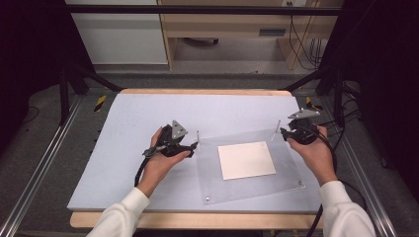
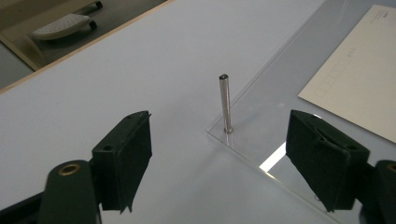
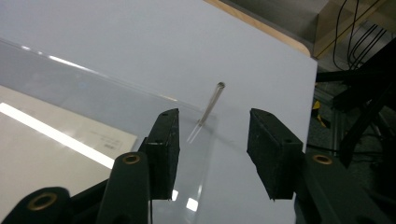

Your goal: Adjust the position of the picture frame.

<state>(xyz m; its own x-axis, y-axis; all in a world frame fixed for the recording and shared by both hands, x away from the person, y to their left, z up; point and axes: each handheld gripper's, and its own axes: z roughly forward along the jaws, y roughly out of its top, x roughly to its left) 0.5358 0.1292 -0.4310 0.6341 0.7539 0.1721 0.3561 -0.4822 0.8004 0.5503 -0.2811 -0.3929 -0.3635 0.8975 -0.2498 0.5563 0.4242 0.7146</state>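
A clear acrylic plate (image 1: 249,190) lies on the pale blue mat with a cream card (image 1: 246,159) at its middle. Thin metal pins stand upright at its two far corners: the left pin (image 1: 198,135) and the right pin (image 1: 277,126). My left gripper (image 1: 194,144) sits open just left of the left pin. In the left gripper view the pin (image 2: 225,100) stands ahead between the wide-apart jaws, untouched. My right gripper (image 1: 283,132) is open at the right pin. In the right gripper view that pin (image 3: 211,105) rises just beyond the gap between the jaws, with no contact.
Two short studs mark the plate's near corners (image 1: 207,199) (image 1: 299,183). The mat (image 1: 138,118) rests on a wooden board with rails on both sides. Black frame posts (image 1: 69,84) stand at the far corners, and cables (image 1: 346,118) lie to the right.
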